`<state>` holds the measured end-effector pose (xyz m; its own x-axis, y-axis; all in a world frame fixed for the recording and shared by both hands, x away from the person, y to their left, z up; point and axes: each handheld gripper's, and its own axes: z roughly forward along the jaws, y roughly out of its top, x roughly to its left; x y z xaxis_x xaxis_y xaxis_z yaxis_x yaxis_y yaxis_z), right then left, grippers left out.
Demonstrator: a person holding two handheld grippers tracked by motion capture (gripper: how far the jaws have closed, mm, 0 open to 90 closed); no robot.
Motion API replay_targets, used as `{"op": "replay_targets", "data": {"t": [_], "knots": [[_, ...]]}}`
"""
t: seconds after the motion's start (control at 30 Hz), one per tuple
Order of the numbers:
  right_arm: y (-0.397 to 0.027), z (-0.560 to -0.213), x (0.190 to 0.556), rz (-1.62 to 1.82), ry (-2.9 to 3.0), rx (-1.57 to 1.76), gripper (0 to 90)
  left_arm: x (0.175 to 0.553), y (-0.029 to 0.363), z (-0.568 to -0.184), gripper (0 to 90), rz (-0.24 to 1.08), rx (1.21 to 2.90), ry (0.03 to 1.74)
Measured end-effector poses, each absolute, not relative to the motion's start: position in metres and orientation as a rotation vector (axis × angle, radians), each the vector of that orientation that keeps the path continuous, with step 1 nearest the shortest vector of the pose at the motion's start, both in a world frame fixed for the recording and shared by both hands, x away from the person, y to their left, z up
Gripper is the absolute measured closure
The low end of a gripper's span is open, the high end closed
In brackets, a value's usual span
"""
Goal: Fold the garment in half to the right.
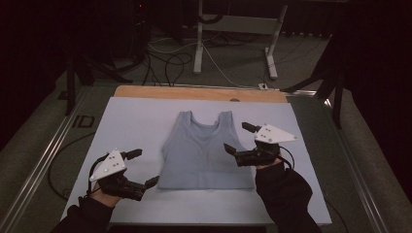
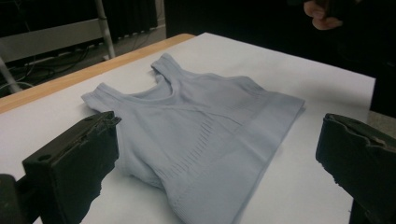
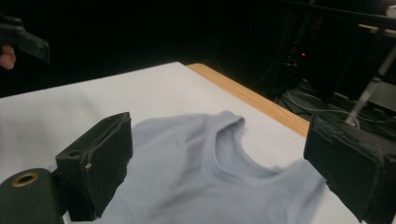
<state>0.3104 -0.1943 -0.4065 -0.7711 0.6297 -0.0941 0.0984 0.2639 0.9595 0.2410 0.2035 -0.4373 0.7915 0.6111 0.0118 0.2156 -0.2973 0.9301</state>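
Item: left gripper [image 1: 145,168], jaws spread, at the near hem corner; right gripper [image 1: 235,137], jaws spread, over the far side edge. Between them a pale tank top [image 1: 202,153] flat on the table [image 1: 131,116] — we judge it light, limp, non-slip; we would pinch hem corners or shoulder straps.

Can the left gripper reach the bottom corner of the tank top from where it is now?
Probably yes: the left gripper is open beside the tank top, and nothing lies between them on the white sheet.

Pale blue tank top [image 1: 201,153] lies flat (straps away); unfolded.
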Motion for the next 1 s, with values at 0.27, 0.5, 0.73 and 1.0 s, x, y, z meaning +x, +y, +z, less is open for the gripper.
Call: {"op": "replay_targets", "data": {"t": [0.27, 0.5, 0.73, 1.0], "knots": [[-0.168, -0.407, 0.33, 1.526, 2.121, 0.63, 8.0, 0.249, 0.191, -0.442, 0.0, 0.396, 1.94, 0.675], [-0.148, -0.406, 0.348, 1.528, 2.151, 0.624, 8.0, 0.258, 0.18, -0.463, 0.0, 0.332, 1.952, 0.72], [-0.137, -0.413, 0.353, 1.528, 2.171, 0.618, 8.0, 0.268, 0.176, -0.481, 0.0, 0.322, 2.008, 0.764], [-0.126, -0.424, 0.359, 1.517, 2.201, 0.613, 8.0, 0.277, 0.173, -0.5, 0.0, 0.228, 2.074, 0.822]]}}
